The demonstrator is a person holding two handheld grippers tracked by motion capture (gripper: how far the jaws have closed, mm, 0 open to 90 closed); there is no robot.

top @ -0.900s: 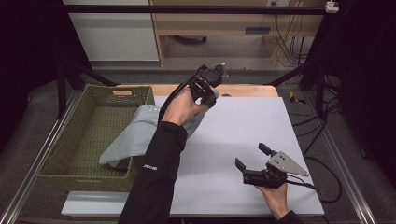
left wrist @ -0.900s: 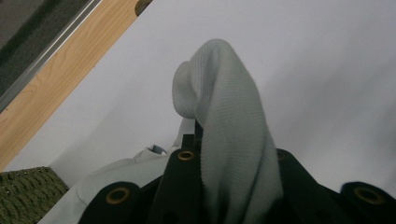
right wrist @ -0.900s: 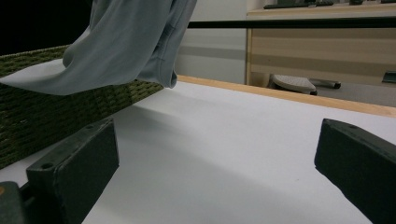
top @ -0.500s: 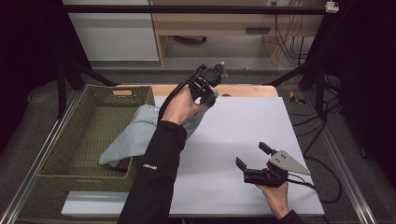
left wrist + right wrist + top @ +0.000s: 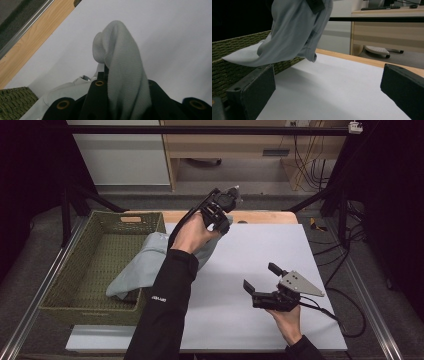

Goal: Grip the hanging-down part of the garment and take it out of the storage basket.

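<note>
A pale grey-green garment (image 5: 145,262) hangs from my raised left gripper (image 5: 225,220) and trails over the rim into the green woven basket (image 5: 75,270). The left gripper is shut on a fold of that cloth (image 5: 120,65), which bulges up between its black jaws. From the right gripper view the garment (image 5: 294,32) dangles above the table's white surface (image 5: 337,85), its lower end resting on the basket's edge (image 5: 227,65). My right gripper (image 5: 264,279) sits low at the table's near right, open, with nothing between its jaws.
The white tabletop (image 5: 260,250) has a wooden strip (image 5: 260,216) along its far edge. Black frame posts (image 5: 345,195) stand at the back corners. A cable (image 5: 345,320) trails from the right gripper toward the table's right edge.
</note>
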